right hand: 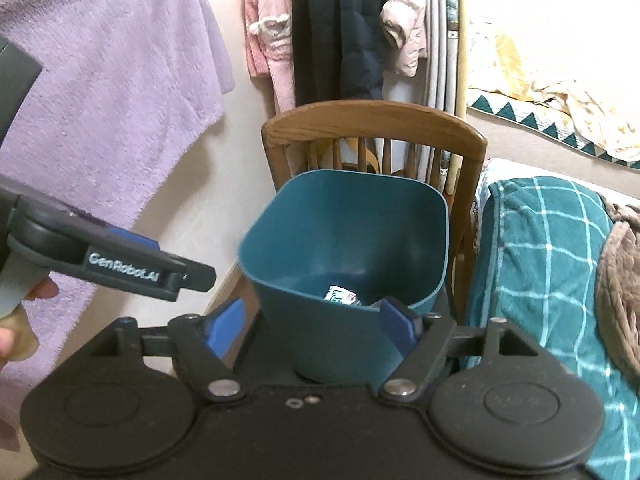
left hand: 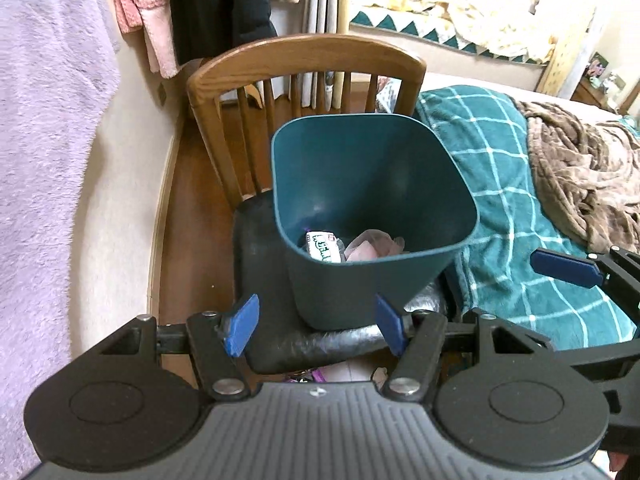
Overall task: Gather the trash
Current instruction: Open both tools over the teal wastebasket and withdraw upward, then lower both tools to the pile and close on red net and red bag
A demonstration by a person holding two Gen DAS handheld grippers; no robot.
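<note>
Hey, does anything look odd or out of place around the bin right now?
Yes: the bin stands on a chair seat, not the floor, and some litter lies on the floor below it.

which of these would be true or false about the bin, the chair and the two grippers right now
1. The teal plastic bin stands on the wooden chair's dark seat. True.
2. The bin is empty. False: a white printed wrapper and pale crumpled paper lie inside.
3. The left gripper is open. True.
4. The right gripper holds a wrapper. False: its fingers are apart with nothing held.
5. A red blanket lies beside the chair. False: it is a teal checked blanket.
</note>
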